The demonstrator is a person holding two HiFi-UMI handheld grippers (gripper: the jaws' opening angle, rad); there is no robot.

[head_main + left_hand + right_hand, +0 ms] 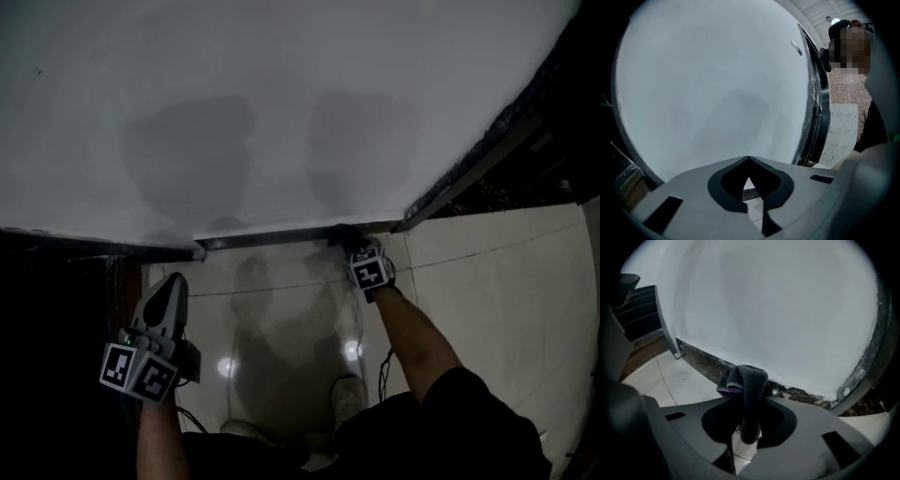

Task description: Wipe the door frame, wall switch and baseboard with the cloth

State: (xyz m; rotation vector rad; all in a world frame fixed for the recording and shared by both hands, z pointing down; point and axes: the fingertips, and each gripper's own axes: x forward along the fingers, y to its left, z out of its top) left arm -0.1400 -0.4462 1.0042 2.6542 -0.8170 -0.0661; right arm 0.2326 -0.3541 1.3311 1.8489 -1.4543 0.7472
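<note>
Hanging idle at the left, the left gripper (173, 281) has its jaws brought together on nothing, well apart from the work. Further right, the right gripper (354, 246) pinches a dark, soft, fleecy cloth (743, 380), whose folded wad bulges past its tips and looks to meet the dark, scuffed baseboard (272, 238) just ahead, below the smooth matt wall (281, 94). I'd say the wipe goes best with that wad pressed flat and drawn along the strip in one steady line, hard tips kept off the paint.
</note>
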